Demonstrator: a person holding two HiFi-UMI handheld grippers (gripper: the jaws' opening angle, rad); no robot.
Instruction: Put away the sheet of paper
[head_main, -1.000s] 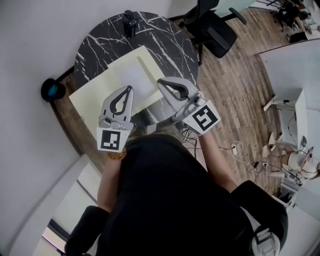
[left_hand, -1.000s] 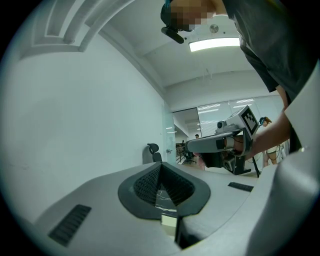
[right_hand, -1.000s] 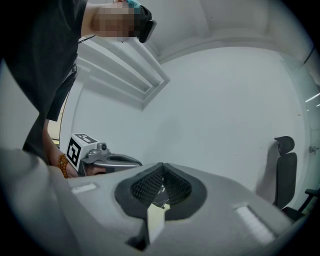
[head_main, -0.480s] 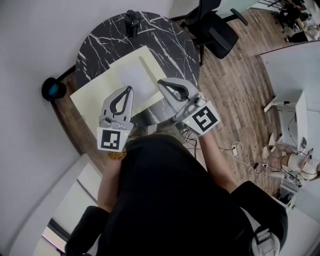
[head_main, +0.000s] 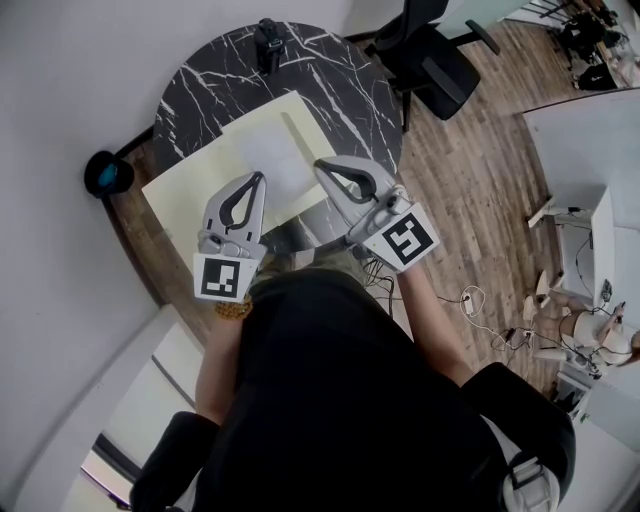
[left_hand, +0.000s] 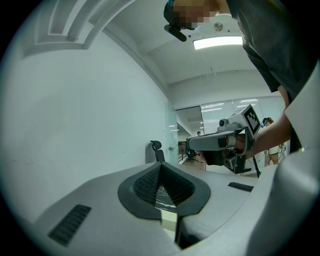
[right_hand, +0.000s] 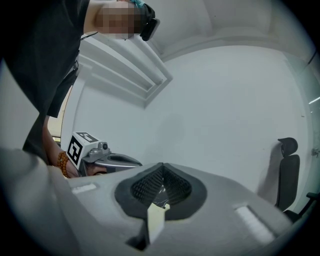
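On table (head_main: 200, 90) — sheet of paper (head_main: 265, 155), long axis far-left; left claw (head_main: 260, 177), right claw (head_main: 320, 164) closed.

I find the head view set high above the person, facing steeply down over both arms onto the round table (head_main: 340, 80), which lies near. The left gripper view sits low and close behind its own jaws, facing outward across the room; the right gripper (left_hand: 192, 145) crosses its right side. The right gripper view sits likewise, with the left gripper (right_hand: 139, 162) at its left. All three views share the office chair (head_main: 430, 60); both gripper views glimpse the table between their jaws
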